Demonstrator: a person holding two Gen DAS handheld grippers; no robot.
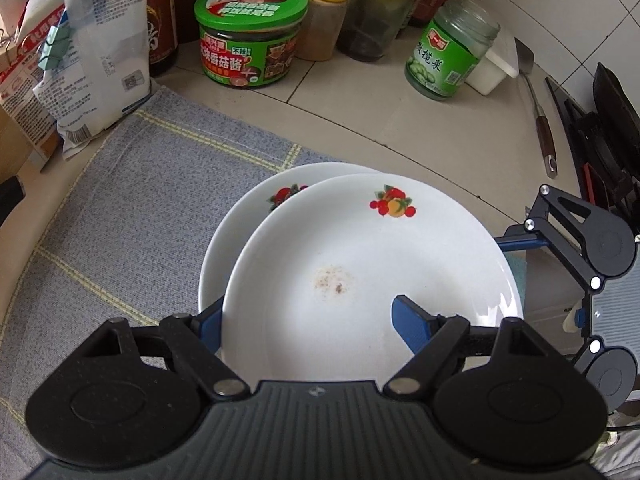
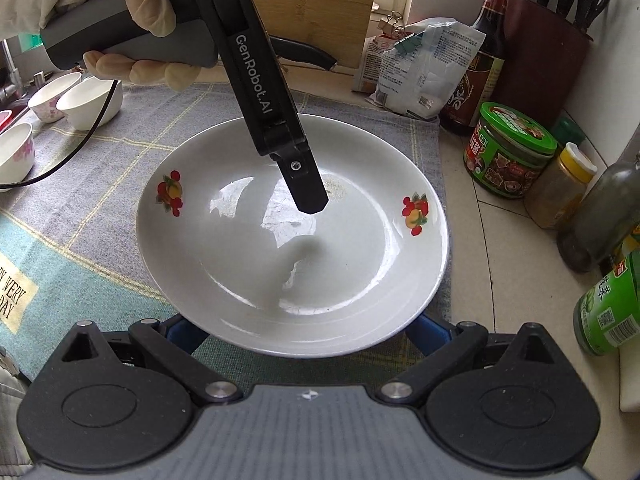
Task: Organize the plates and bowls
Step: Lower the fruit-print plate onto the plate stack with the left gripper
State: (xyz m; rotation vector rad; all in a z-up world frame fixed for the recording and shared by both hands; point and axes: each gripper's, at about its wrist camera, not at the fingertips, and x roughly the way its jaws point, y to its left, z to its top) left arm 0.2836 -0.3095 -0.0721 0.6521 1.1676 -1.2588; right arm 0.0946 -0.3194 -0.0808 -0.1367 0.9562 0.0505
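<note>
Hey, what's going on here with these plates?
A person with two handheld grippers is stacking white fruit-print plates on a checked cloth. The left gripper is clamped on the near rim of the upper plate, held offset over the lower plate. The right gripper sits at the plate's opposite edge. Small bowls wait farther along the cloth.

Soft, even daylight. Glare patches on plate [image 2: 292, 236] centre, right wrist view; gripper shadow at 5 o'clock of glare. Strong fisheye bending, dark vignette corners. Focus sharp.
</note>
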